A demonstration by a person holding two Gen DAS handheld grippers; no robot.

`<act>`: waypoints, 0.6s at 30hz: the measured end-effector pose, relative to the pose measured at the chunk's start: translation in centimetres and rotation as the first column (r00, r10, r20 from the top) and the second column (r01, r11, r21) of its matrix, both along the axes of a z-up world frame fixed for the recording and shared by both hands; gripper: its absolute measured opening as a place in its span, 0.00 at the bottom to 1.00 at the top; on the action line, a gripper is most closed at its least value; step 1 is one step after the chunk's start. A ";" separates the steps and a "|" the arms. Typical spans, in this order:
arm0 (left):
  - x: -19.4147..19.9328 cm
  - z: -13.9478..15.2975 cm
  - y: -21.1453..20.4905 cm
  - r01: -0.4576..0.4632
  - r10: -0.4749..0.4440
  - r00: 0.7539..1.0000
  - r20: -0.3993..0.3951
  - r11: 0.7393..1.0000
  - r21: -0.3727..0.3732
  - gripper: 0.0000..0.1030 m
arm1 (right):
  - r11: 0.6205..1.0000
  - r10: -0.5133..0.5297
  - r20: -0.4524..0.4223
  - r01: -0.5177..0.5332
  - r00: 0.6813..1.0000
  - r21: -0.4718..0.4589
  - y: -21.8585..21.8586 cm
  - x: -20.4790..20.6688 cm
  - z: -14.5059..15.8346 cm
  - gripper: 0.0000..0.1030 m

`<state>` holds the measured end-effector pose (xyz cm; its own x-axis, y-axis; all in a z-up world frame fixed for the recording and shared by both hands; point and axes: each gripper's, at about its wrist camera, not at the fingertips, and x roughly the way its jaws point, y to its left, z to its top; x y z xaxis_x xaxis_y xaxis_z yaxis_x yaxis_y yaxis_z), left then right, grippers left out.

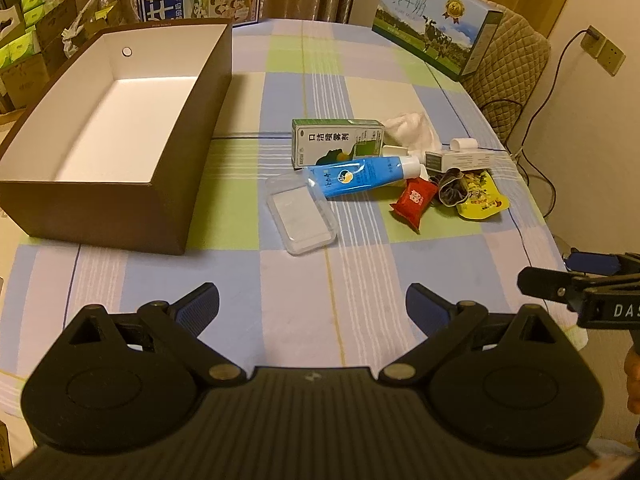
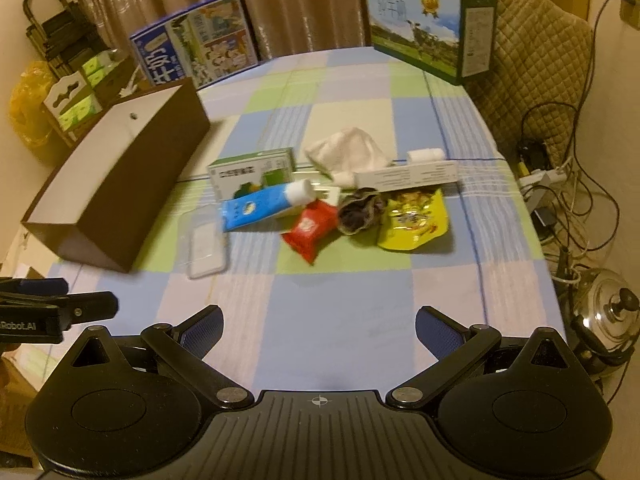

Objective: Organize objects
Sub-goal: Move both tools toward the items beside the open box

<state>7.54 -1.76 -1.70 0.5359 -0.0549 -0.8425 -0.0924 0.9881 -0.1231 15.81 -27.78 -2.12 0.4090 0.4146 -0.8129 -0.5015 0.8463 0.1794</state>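
Brown box x1, empty, left on surface. Pile to its right: clear tray x1, green carton x1, blue tube x1, red packet x1, yellow pouch x1. Left gripper released, holding nothing; right gripper likewise. Probably start w/ tray: nearest box, approach low, pinch across its short rim.
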 end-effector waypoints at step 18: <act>5.5 -4.4 -0.9 -0.078 0.078 0.995 -0.063 0.997 0.002 0.95 | 0.998 -0.064 -0.014 0.064 0.998 -0.012 -4.2 6.1 -2.1 0.97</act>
